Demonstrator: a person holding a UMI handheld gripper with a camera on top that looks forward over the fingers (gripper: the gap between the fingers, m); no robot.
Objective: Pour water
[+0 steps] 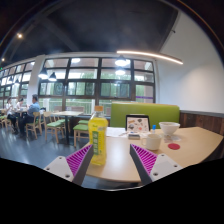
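Gaping wide, the tool [112, 158] holds nothing, bottle [98, 140] beyond it.

Yellow bottle [98, 139], magenta dotted pads [78, 159], seemingly green bench [140, 113].

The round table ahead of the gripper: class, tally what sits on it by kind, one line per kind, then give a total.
Yellow bottle, just ahead of the left finger: 1
White cups: 1
White bowls: 1
Framed sign stands: 1
Pink coasters: 1
Total: 5
The gripper is open, holding nothing.
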